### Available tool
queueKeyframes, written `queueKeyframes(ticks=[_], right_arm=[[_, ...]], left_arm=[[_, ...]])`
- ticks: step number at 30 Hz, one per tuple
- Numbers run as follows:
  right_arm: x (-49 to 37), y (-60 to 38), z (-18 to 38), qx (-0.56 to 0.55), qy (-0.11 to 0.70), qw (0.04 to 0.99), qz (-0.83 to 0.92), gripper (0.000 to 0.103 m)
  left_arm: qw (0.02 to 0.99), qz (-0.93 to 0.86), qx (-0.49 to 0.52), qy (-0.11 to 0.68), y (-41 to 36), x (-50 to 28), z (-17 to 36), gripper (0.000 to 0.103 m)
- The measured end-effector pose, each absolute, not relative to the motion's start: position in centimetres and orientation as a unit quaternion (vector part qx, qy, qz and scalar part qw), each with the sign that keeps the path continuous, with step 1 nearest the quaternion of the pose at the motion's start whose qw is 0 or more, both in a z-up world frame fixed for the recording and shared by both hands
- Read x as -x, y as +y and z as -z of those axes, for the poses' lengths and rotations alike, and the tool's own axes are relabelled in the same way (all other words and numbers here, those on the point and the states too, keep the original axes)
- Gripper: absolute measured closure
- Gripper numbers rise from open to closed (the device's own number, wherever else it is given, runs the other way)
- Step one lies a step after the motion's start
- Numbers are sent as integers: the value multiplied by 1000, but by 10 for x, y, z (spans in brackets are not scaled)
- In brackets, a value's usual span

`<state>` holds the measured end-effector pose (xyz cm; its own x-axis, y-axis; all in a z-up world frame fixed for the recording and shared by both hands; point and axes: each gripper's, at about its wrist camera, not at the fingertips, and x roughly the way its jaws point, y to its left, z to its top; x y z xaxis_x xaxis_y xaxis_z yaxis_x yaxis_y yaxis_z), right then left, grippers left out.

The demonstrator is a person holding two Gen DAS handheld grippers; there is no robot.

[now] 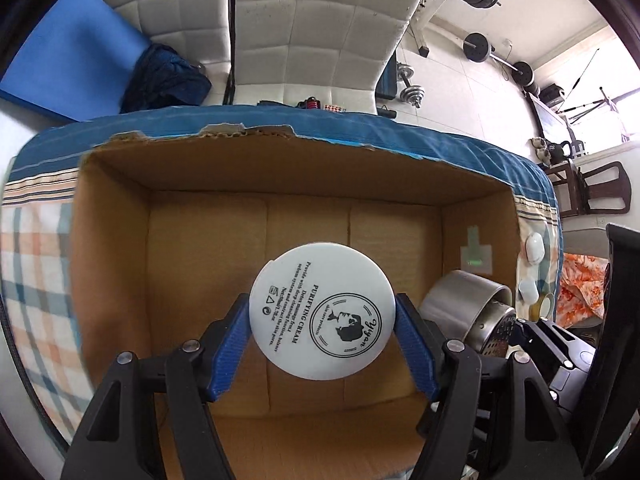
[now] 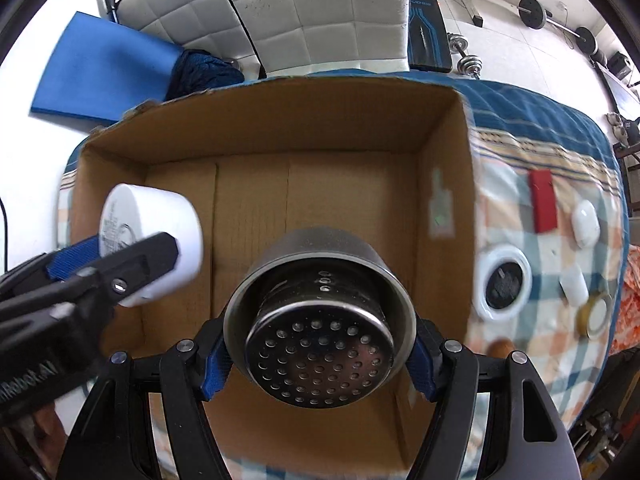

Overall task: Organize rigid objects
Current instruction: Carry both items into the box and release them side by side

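From the left wrist, the left gripper (image 1: 322,320) squeezes a white cream jar (image 1: 321,312) over the open cardboard box (image 1: 116,248) on the checked table.

From the right wrist, the right gripper (image 2: 320,354) squeezes a metal strainer cup (image 2: 318,320) over the box's near right corner.

Left hand-held gripper (image 1: 322,316) and right hand-held gripper (image 2: 320,328) both point downward, clamped.

White padded chairs (image 1: 320,40) ahead. Blue mat (image 1: 72,60) far ahead-left, dark blue cloth (image 1: 164,76) beside it. Dumbbells (image 1: 412,92), barbell (image 1: 500,60) ahead-right on floor. Wooden chair (image 1: 600,192) right. Checked tablecloth (image 1: 36,260) below.
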<state>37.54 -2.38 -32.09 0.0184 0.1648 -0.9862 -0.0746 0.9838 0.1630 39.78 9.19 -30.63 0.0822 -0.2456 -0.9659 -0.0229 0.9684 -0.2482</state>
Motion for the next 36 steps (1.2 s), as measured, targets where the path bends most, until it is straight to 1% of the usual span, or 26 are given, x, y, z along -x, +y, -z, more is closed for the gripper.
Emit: queueKeyframes(ticks=[8, 15, 23, 30, 31, 34, 36], right_arm=[[-418, -9, 365, -2, 704, 707, -70, 30], [-436, -6, 390, 6, 715, 696, -69, 30], [-444, -13, 409, -10, 738, 671, -68, 29], [-444, -16, 407, -13, 747, 661, -68, 27], [-443, -16, 404, -13, 747, 661, -68, 26], [-442, -14, 393, -8, 741, 668, -68, 21], [-439, -13, 384, -5, 738, 671, -68, 17]], left_arm=[[694, 90, 124, 703, 99, -434, 361, 36], [677, 90, 136, 718, 101, -439, 385, 35], [665, 79, 127, 732, 102, -441, 386, 34], [659, 68, 120, 739, 106, -437, 376, 34], [661, 69, 118, 737, 106, -434, 372, 33], [671, 60, 114, 730, 112, -432, 362, 25], [678, 56, 113, 724, 116, -426, 352, 23]])
